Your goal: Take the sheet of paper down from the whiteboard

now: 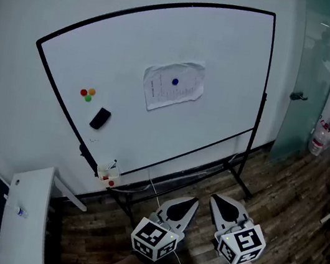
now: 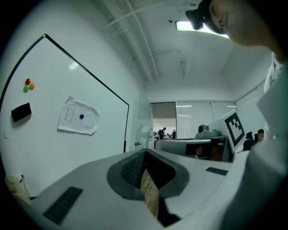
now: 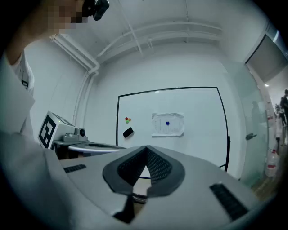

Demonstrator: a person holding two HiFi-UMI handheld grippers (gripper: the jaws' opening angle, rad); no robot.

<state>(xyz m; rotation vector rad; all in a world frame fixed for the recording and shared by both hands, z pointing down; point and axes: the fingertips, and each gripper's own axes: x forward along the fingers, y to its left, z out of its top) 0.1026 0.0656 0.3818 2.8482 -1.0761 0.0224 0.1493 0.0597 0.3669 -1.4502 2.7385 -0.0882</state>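
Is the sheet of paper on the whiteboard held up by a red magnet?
No, a single blue magnet pins the sheet of paper to the whiteboard.

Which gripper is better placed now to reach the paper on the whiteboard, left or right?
Right, probably. The right gripper points almost straight at the sheet of paper; the left gripper faces past it. Both are shut and far from the whiteboard.

crumpled white sheet of paper [image 1: 173,85], pinned flat near whiteboard [image 1: 230,51] ctr by blue magnet [image 1: 175,81], slightly tilted
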